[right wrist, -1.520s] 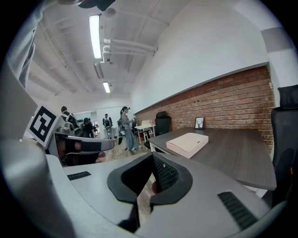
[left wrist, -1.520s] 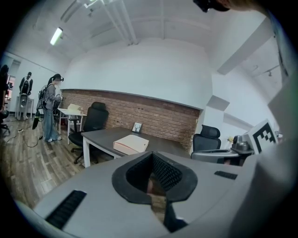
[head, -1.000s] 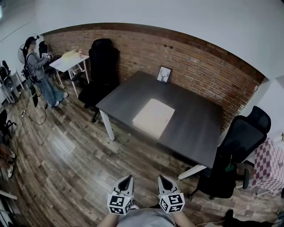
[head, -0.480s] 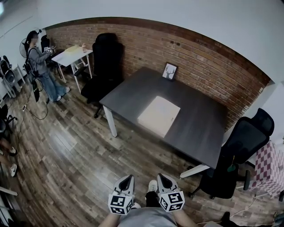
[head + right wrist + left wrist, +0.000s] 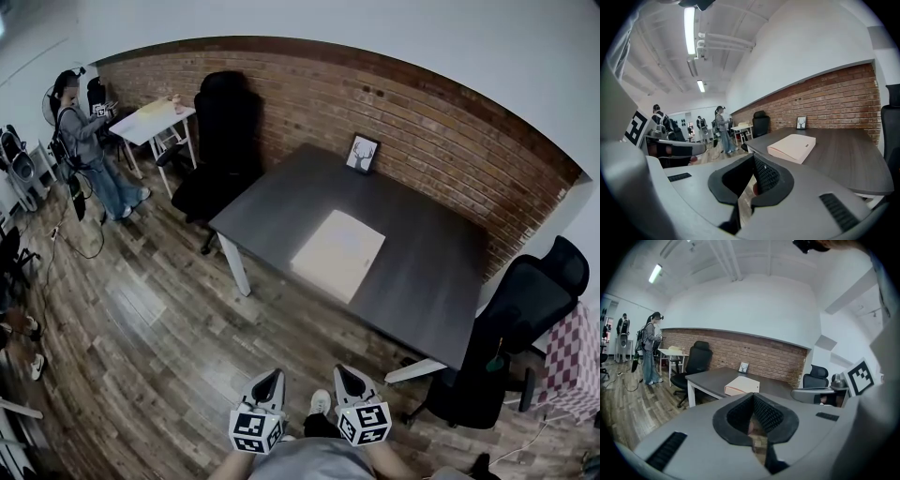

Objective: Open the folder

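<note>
Low in the head view, close to the body: left gripper (image 5: 267, 382) and right gripper (image 5: 345, 381) side by side over the wooden floor (image 5: 141, 319), pads of each shut tight together, gripping nothing.

Ahead of both and well apart from them: the folder (image 5: 338, 253), pale and closed, flat on the dark table (image 5: 431, 281). Sits near the table's front edge, one short end towards that edge, long axis running away towards the brick wall (image 5: 422, 112), slanted a little to the right. Lies almost straight ahead of the right gripper, so probably the nearer of the two, though only by a little. Too far off for either as things stand; calls for an approach across the open floor before any contact.

Beyond the folder, by the wall: a small framed picture (image 5: 362, 154), upright. Around the table: one black office chair (image 5: 220, 141) at its left end, another black chair (image 5: 516, 323) at its right. Far left: a person (image 5: 89, 150) standing beside a white side table (image 5: 150, 119).
</note>
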The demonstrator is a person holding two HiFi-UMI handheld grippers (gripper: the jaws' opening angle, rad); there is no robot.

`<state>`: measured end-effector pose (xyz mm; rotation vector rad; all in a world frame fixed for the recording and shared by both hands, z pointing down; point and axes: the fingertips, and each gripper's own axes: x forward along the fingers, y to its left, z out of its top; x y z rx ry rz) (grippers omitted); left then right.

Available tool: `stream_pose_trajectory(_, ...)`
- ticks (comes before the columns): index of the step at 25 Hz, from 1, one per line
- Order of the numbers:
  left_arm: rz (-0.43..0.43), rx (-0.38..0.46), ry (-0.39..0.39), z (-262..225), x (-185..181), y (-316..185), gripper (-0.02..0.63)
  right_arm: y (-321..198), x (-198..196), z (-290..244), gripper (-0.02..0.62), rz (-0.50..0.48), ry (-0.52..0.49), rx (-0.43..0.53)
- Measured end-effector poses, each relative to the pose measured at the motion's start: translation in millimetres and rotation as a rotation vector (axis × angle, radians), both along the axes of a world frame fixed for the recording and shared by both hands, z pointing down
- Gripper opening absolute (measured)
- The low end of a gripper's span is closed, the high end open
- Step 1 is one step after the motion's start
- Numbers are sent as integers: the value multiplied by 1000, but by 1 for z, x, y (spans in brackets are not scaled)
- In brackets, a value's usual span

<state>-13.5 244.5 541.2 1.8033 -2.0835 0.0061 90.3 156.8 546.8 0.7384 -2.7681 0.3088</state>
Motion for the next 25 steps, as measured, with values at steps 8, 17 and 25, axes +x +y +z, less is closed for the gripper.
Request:
stream_pose_trajectory(8,0,-3,-23,-8,-20,-79,2,-83,-17,-2,-3,10,-13,-3)
stream_pose_trajectory(17,12,7,-29,-17,-29,-184,2,-188,-27,-10,-3,20,-19,13)
stream_pose_trajectory(25,46,6,-31,-17,-41,-243,2,-248,-35,-14,-3,63,-21,28)
